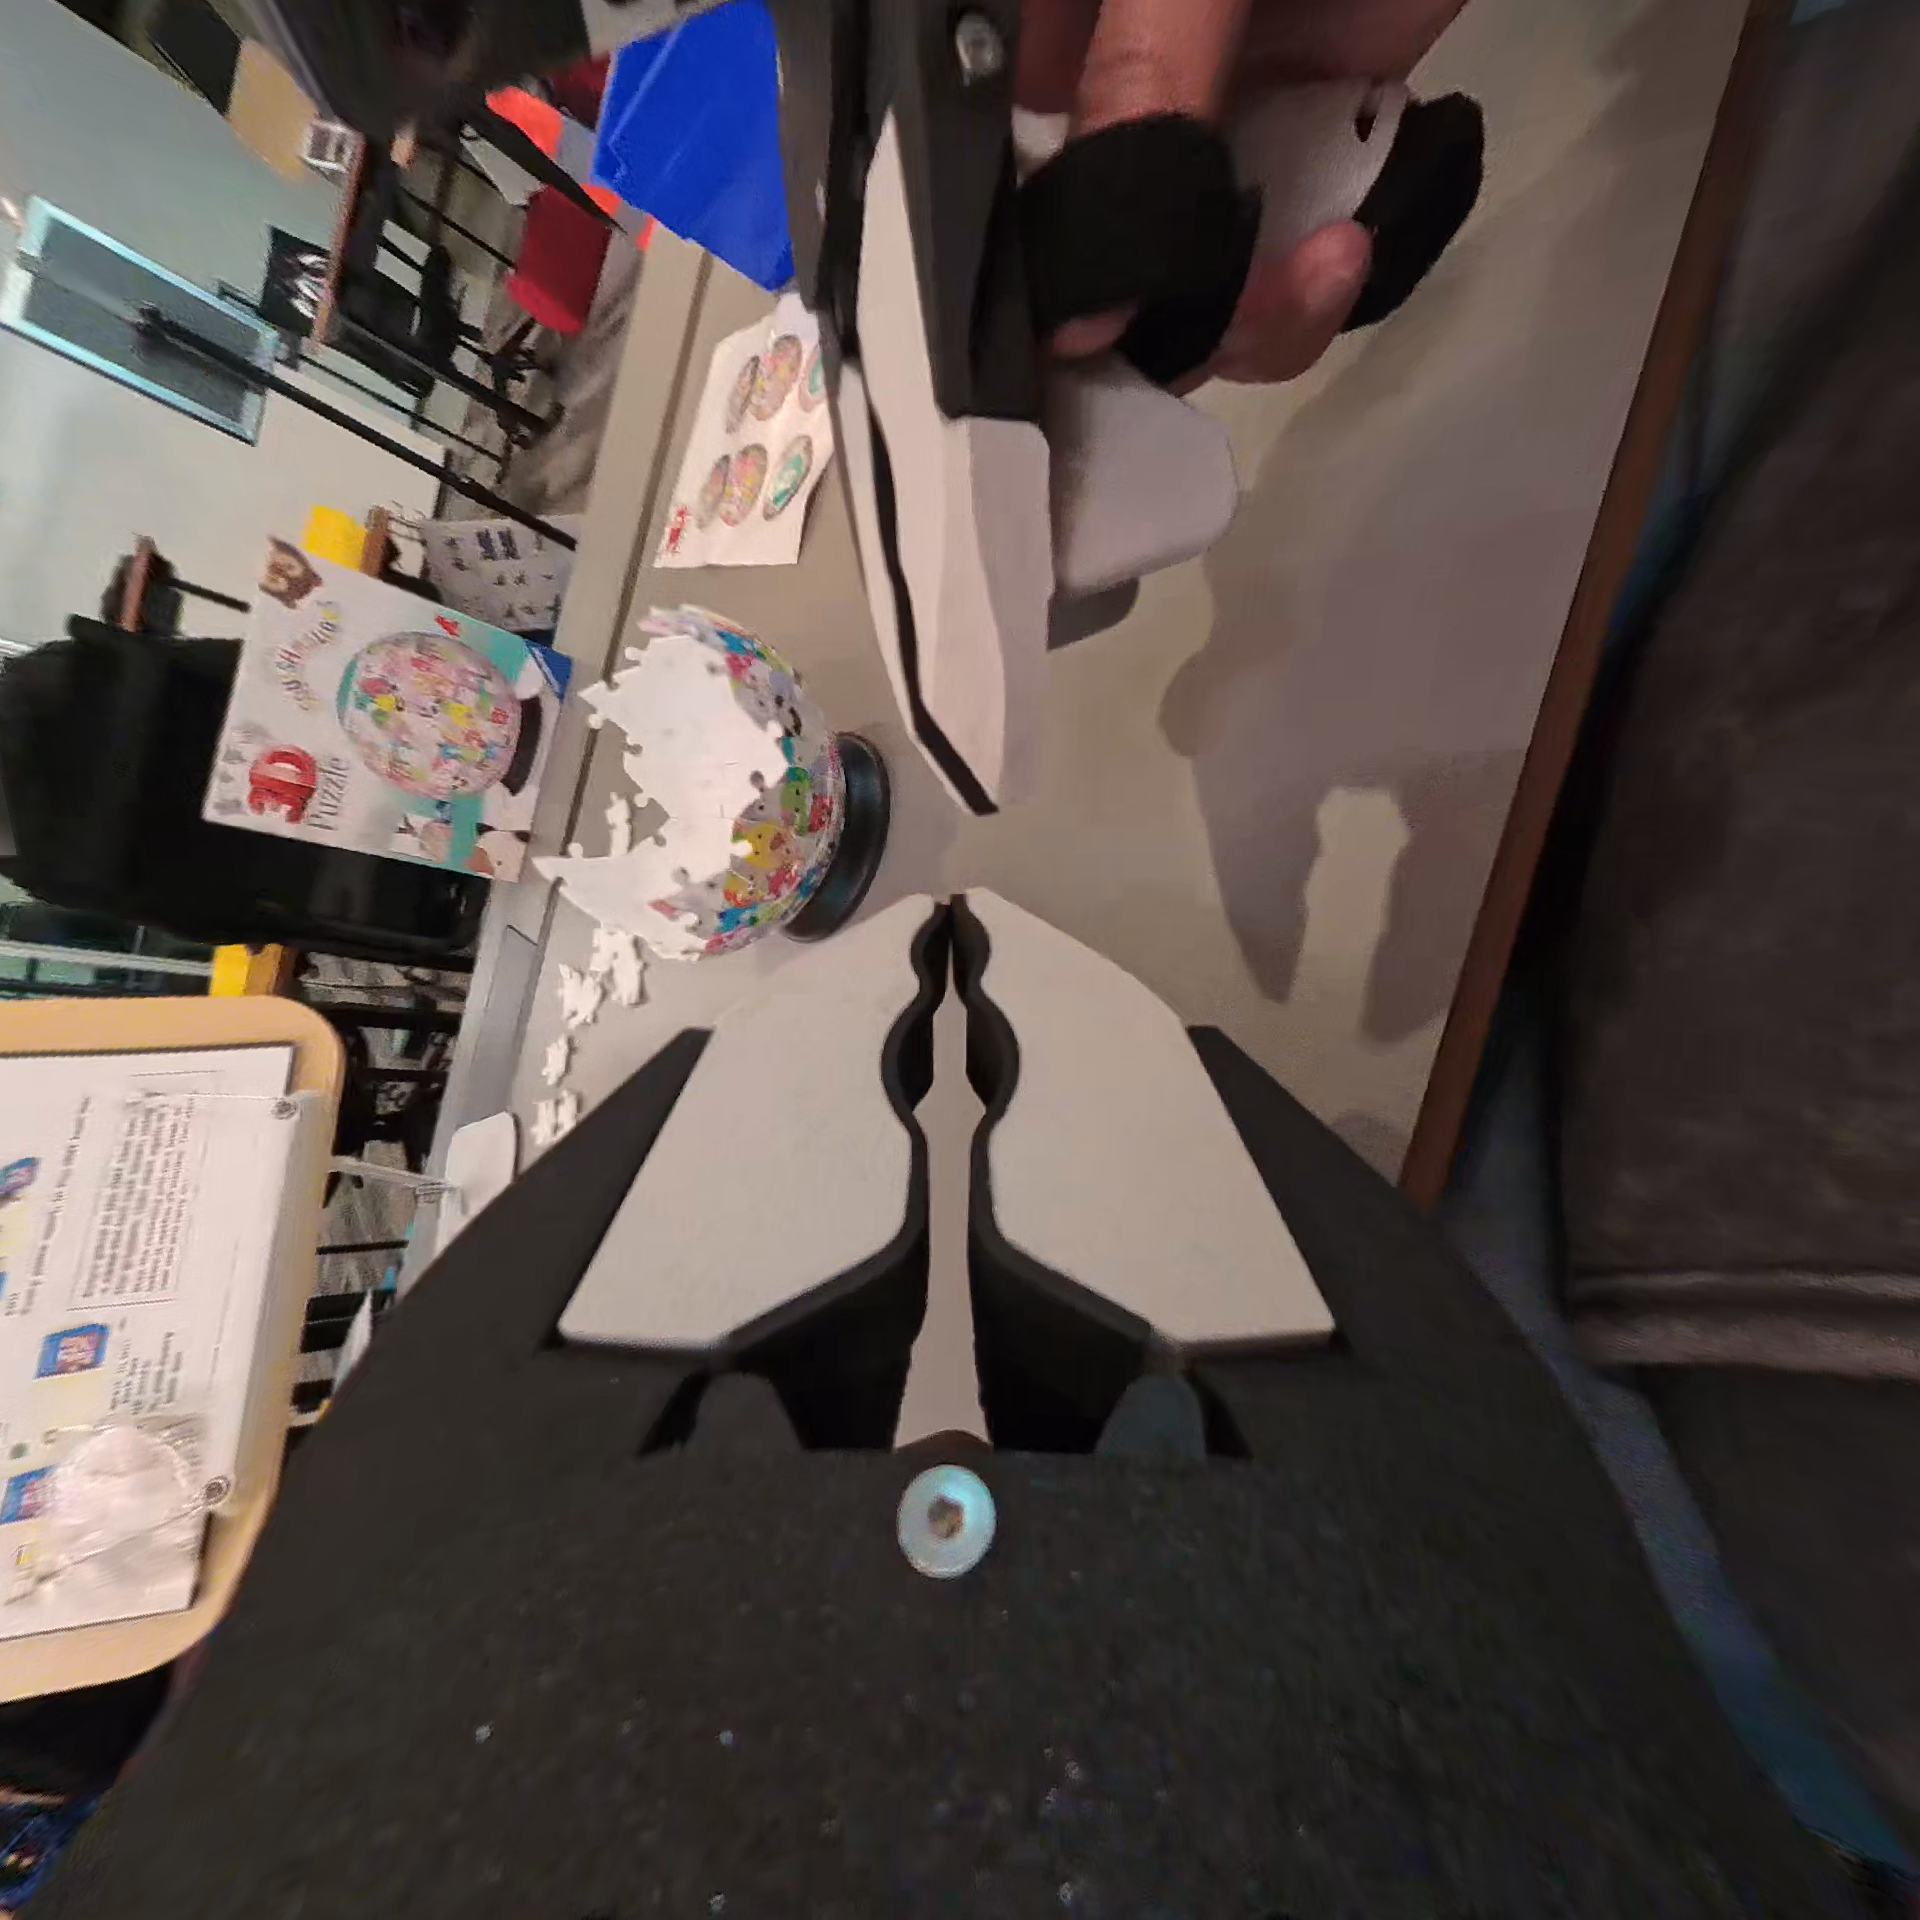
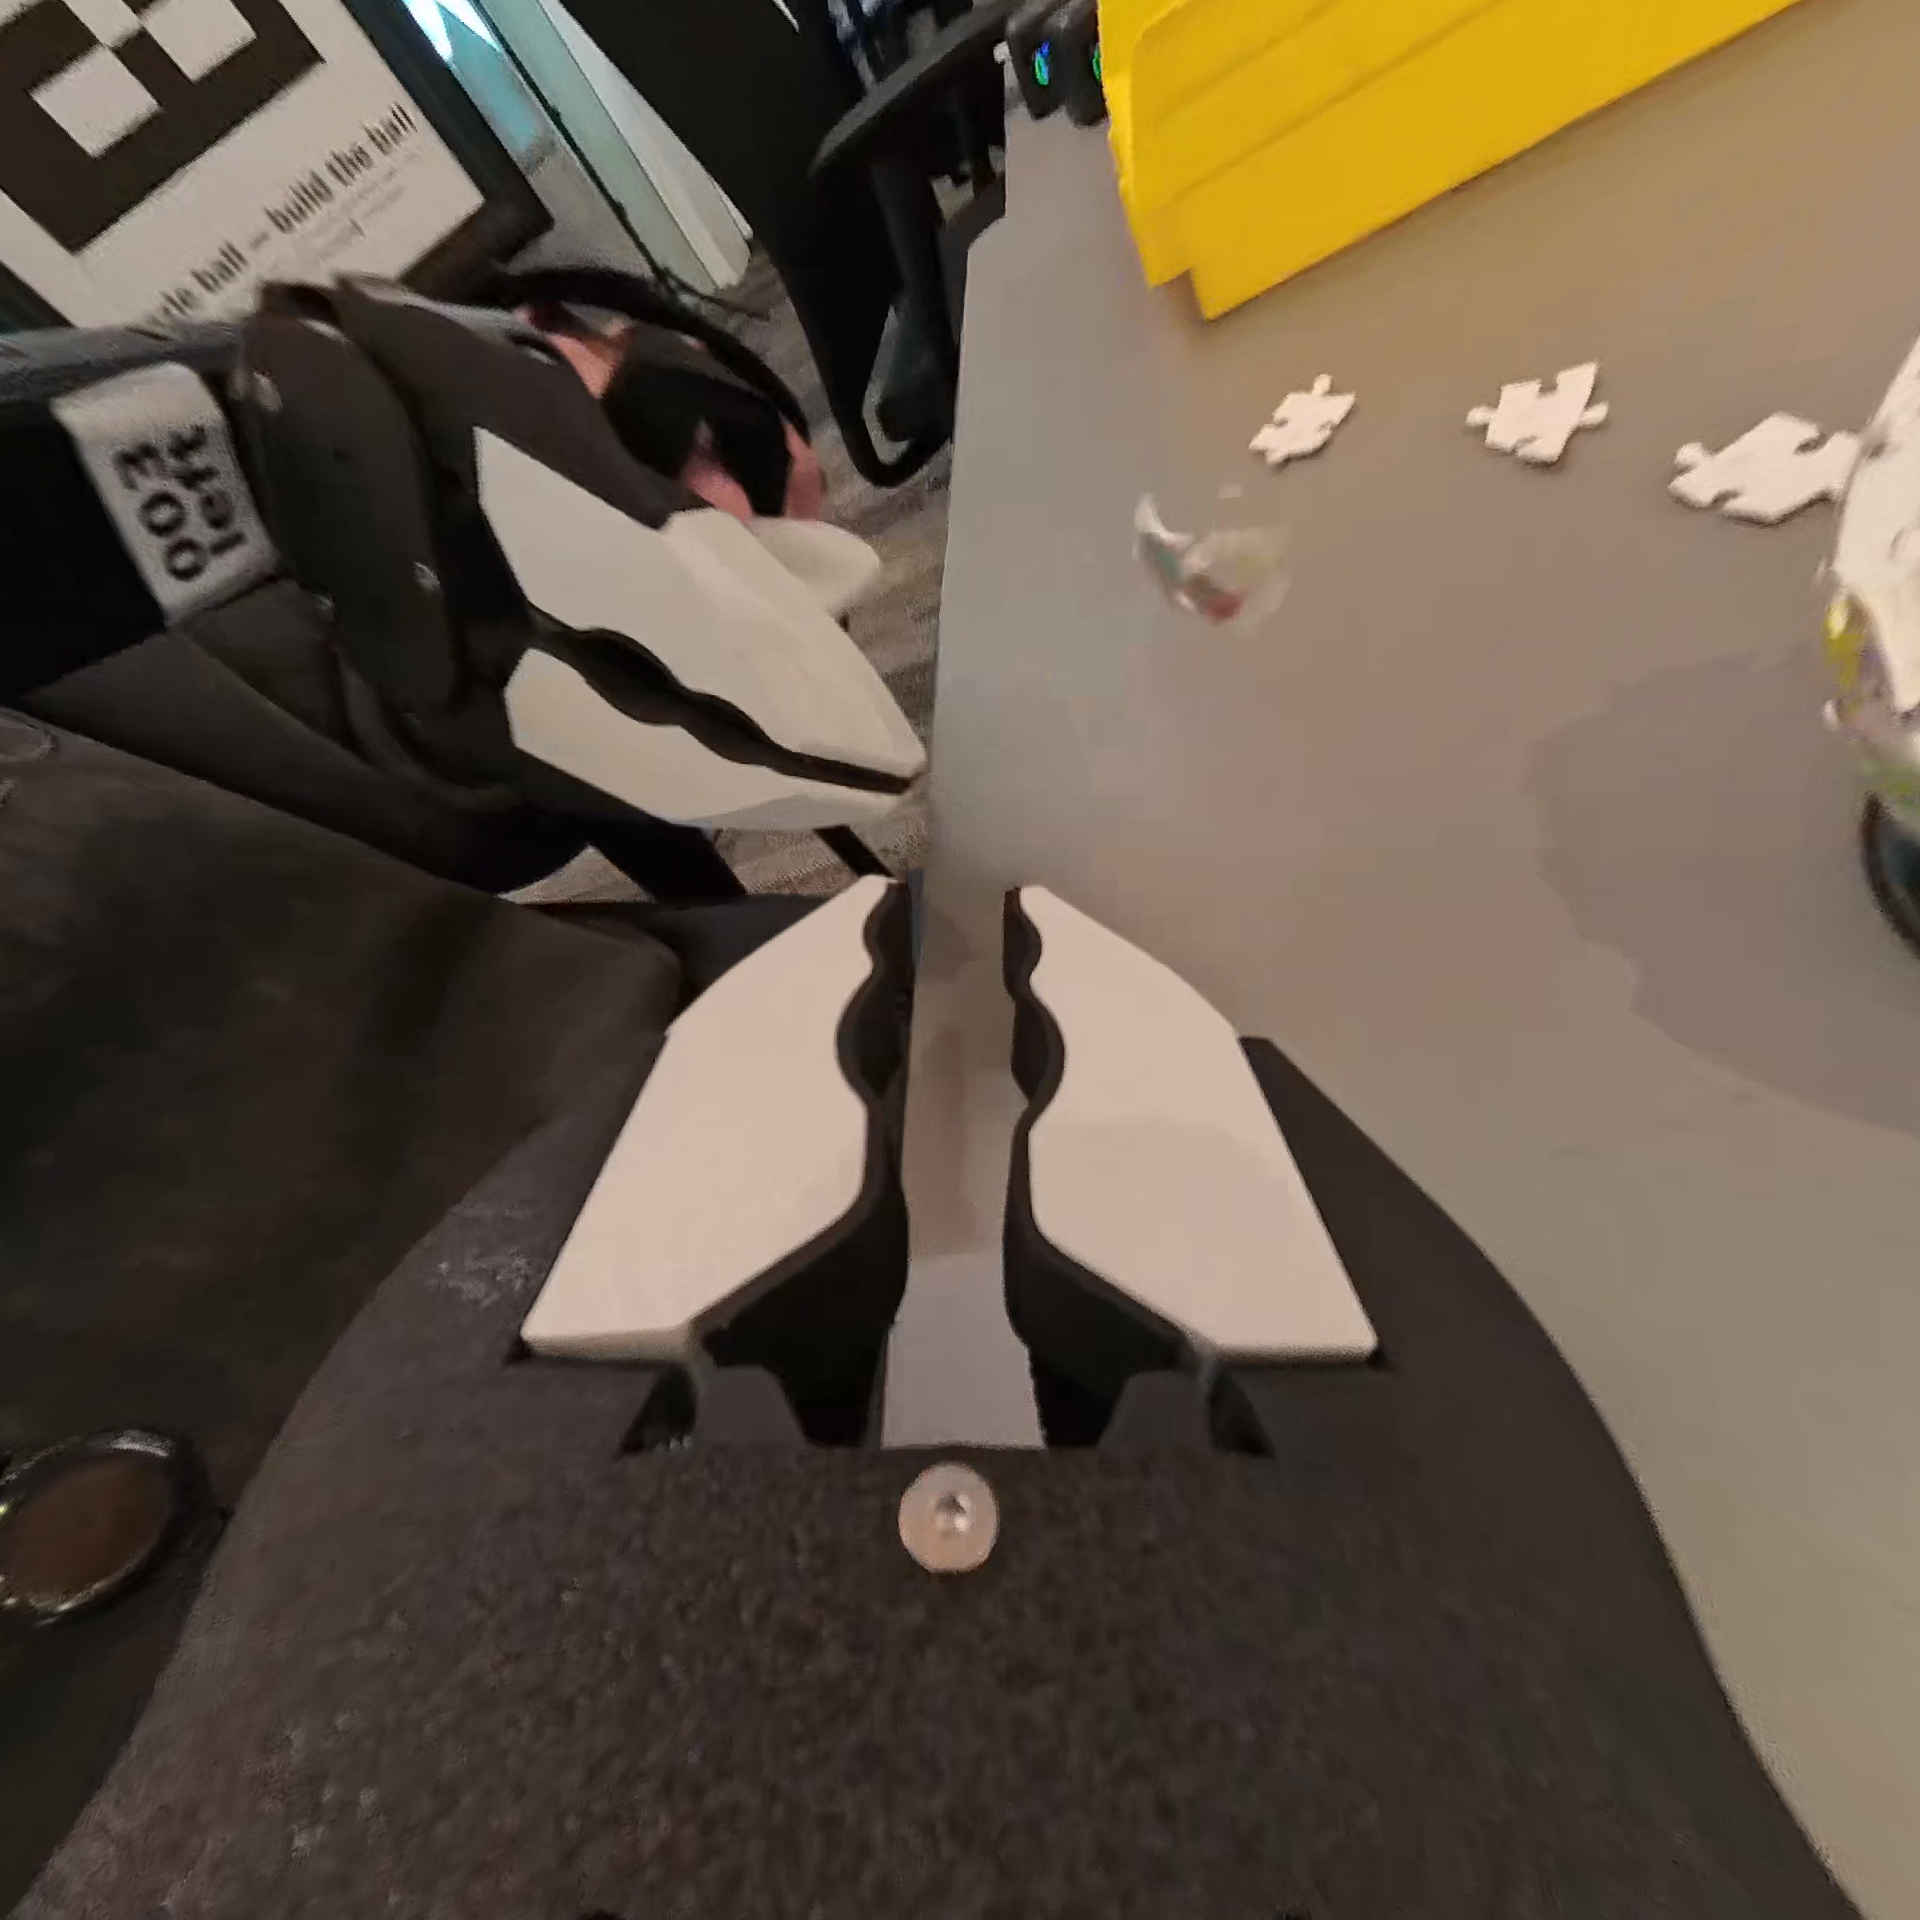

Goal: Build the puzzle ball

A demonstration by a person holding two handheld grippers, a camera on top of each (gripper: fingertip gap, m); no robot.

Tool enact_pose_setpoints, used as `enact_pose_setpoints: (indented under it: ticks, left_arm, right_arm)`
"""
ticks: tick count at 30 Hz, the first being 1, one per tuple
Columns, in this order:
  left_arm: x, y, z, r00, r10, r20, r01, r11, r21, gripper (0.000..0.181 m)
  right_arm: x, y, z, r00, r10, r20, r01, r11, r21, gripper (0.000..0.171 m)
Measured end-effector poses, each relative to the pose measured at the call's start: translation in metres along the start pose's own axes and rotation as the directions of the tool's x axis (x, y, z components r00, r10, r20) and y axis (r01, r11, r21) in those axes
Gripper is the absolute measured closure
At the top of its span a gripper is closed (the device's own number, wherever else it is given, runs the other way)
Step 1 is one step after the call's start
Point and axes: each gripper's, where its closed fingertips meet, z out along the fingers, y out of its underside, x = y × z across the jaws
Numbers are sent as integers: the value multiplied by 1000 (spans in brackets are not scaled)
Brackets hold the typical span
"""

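The half-built puzzle ball (image 1: 727, 790) sits on a black stand (image 1: 857, 831) on the grey table (image 1: 1351, 520). Its white inner side is open, and its edge also shows in the right wrist view (image 2: 1881, 623). My left gripper (image 1: 951, 906) is shut with nothing between its pads, just in front of the stand. It also shows in the right wrist view (image 2: 909, 790) at the table's edge. My right gripper (image 2: 958, 896) has a narrow gap between its fingers and holds nothing, over the table's edge. It shows in the left wrist view (image 1: 971, 800) close above the left fingertips.
Loose white pieces lie beside the ball (image 1: 613, 966) and on the table (image 2: 1538, 410). A small glossy colourful piece (image 2: 1205, 561) is blurred. The puzzle box (image 1: 384, 717), a picture sheet (image 1: 758, 447), a blue bin (image 1: 696, 135) and a yellow bin (image 2: 1403, 125) stand around. My left and right fingertips are right by each other.
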Motion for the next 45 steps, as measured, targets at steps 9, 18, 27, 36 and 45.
enact_pose_setpoints:
  ticks: [9, 18, 27, 36, 45]
  left_arm:
    - [-18, 89, -28, 869, -495, 16, 493, 862, -116, 170]
    - [-73, 198, 4, 664, -733, 148, 738, 610, -288, 119]
    - [-69, 232, 37, 586, -804, 106, 750, 488, -446, 144]
    - [-86, 224, 26, 488, -871, 61, 829, 440, -345, 179]
    - [-105, 27, -27, 2, -700, -714, 999, 38, -35, 179]
  right_arm:
    - [19, 9, -25, 992, 3, -124, 11, 994, 108, 158]
    - [10, 14, -18, 992, -63, -105, 72, 994, 82, 157]
    - [9, 23, -19, 995, -52, -86, 58, 996, 66, 158]
    - [15, 15, -23, 975, -146, -167, 160, 984, 78, 159]
    - [4, -35, -42, 939, -224, -262, 297, 910, 288, 157]
